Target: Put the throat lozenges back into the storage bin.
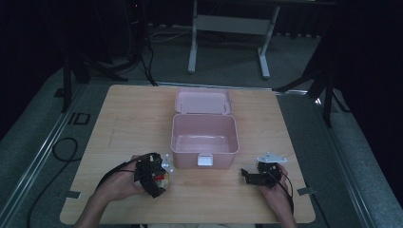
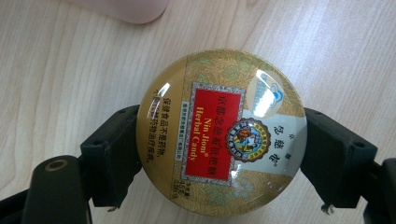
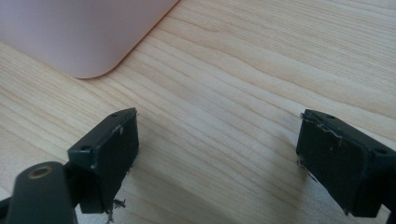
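A round gold candy tin [image 2: 222,133] with a red label sits between the two black jaws of my left gripper [image 2: 219,154], whose pads press on both its sides just above the wooden table. In the high view that left gripper [image 1: 157,176] is held near the table's front left, the tin [image 1: 161,178] a small red and gold spot in it. My right gripper [image 3: 217,154] stands open over bare wood with nothing between its jaws. In the high view this right gripper [image 1: 247,175] is at the front right, pointing left toward the box.
An open pink plastic box [image 1: 205,153] with its lid [image 1: 203,101] folded back stands mid-table, empty, between and beyond the two grippers. Its rounded corner [image 3: 88,42] lies close ahead of the right gripper. Black cables trail over the table's front edge and the floor at left.
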`<state>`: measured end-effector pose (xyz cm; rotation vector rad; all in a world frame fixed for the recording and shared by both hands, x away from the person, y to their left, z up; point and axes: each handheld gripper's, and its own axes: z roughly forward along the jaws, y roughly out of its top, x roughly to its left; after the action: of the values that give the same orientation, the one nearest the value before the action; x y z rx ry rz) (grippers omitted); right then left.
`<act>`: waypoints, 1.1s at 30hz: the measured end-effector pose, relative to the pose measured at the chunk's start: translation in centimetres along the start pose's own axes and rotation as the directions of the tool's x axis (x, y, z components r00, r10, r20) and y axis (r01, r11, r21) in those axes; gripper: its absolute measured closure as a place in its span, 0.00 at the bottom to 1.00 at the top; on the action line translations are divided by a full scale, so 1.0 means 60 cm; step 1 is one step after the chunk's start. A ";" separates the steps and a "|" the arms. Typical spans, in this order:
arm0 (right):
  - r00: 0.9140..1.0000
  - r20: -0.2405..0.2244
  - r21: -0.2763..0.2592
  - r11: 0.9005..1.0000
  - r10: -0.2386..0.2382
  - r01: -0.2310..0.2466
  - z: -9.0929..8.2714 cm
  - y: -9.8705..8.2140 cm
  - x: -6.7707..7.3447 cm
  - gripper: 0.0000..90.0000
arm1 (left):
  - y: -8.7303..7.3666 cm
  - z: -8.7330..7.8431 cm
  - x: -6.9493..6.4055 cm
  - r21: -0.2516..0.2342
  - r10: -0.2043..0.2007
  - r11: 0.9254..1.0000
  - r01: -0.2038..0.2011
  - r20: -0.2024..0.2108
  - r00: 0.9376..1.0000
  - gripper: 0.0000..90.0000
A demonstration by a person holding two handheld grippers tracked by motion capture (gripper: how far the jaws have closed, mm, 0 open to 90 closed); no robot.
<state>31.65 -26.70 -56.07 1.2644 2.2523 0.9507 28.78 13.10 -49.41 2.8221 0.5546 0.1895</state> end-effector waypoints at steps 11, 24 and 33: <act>1.000 0.000 0.000 1.000 0.000 0.000 0.000 0.000 0.000 0.14 | -0.002 -0.011 0.006 0.011 -0.011 1.000 0.011 -0.015 1.000 0.23; 1.000 0.000 0.000 1.000 0.001 -0.001 0.000 0.000 0.000 0.14 | -0.003 -0.031 0.014 0.014 -0.017 1.000 0.017 -0.025 1.000 0.23; 1.000 0.000 0.000 1.000 0.001 -0.001 0.000 0.000 0.000 0.14 | -0.002 -0.041 0.020 0.013 -0.023 1.000 0.023 -0.014 1.000 0.23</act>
<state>31.65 -26.69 -56.07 1.2651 2.2520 0.9513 29.41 14.27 -47.00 2.8280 0.5928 0.2012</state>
